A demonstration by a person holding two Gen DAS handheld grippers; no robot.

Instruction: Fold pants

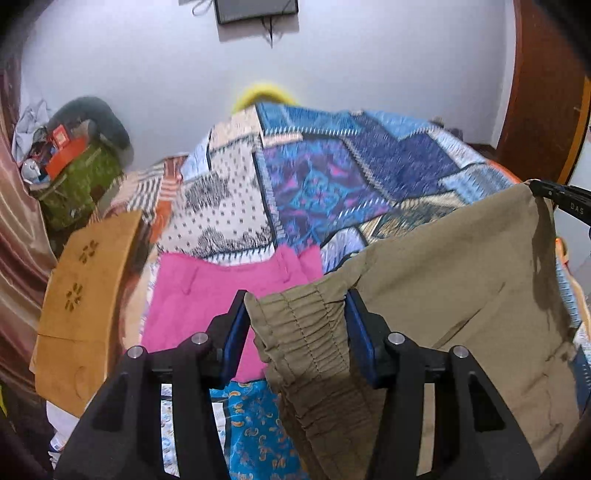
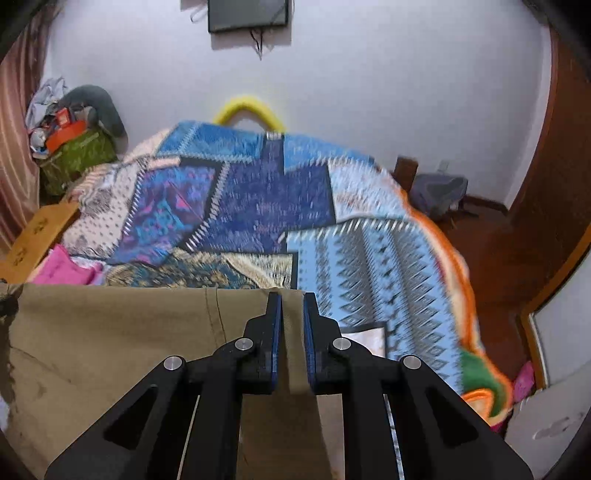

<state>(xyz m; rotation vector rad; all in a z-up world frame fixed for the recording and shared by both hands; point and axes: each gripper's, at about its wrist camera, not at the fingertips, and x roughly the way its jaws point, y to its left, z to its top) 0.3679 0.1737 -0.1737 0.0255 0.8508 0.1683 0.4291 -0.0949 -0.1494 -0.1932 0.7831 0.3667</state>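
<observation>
Khaki pants (image 1: pixel 454 280) held up off the bed (image 2: pixel 258 206), stretched between the two claws. Left claw (image 1: pixel 295 332) set fairly wide around the gathered elastic waistband, both blue pads (image 1: pixel 236 343) pressed into the bunched cloth. Right claw (image 2: pixel 292 332) narrowed to a slim gap over the far top edge of the fabric, pinching a fold of it; seen from the left wrist as a dark tip (image 1: pixel 554 195) at the upper corner of the cloth.

Below and beyond — a patchwork quilt (image 1: pixel 332 173) in blues, purples and cream covering the bed, with an orange-edged border hanging off the right side. Pink garment (image 1: pixel 207 295) lying flat on the quilt just behind the left claw, partly hidden by it. Wooden footboard (image 1: pixel 85 295) with cut-out flower shapes at the left. Green bag (image 2: pixel 74 155) piled with clutter in the far left corner, a yellow curved thing (image 2: pixel 247 110) behind the bed, a dark screen (image 2: pixel 247 14) on the wall, a grey backpack (image 2: pixel 439 192) on the floor at right.
</observation>
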